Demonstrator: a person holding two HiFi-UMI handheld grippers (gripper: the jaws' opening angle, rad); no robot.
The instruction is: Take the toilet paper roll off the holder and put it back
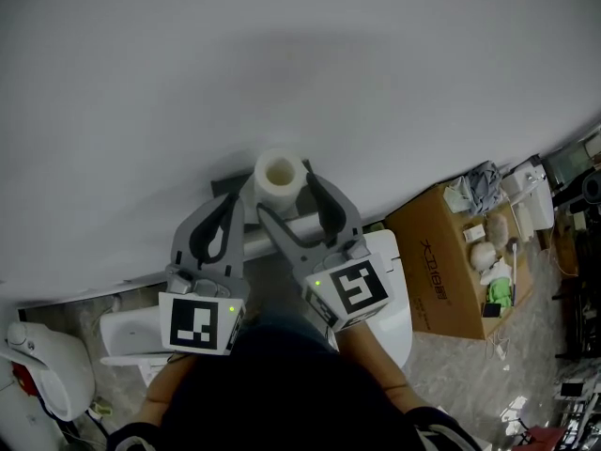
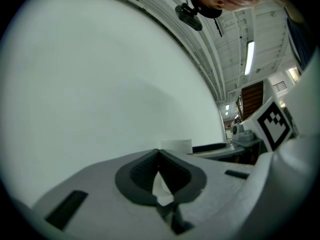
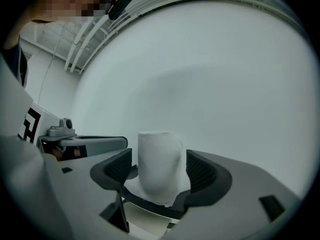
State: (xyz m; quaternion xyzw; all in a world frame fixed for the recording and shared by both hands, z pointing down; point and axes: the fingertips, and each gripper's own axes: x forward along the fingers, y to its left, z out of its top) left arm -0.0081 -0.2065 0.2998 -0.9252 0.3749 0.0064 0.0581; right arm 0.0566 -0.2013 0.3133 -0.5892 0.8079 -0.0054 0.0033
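The soft white paper roll (image 3: pixel 159 154) stands by the white wall (image 3: pixel 225 84), between the spread fingers of my right gripper (image 3: pixel 159 171), not squeezed; my left gripper (image 2: pixel 159 156) has its fingers together, empty; the roll looks light and squashy; I'd hold its round sides gently.

Cardboard box (image 1: pixel 441 252): dark printed characters ran along its side, too small to read with certainty.
Left marker cube (image 1: pixel 197 325): showed a black-and-white square code pattern, no letters or numbers.
Right marker cube (image 1: pixel 355 287): showed the same kind of pattern, no readable text.
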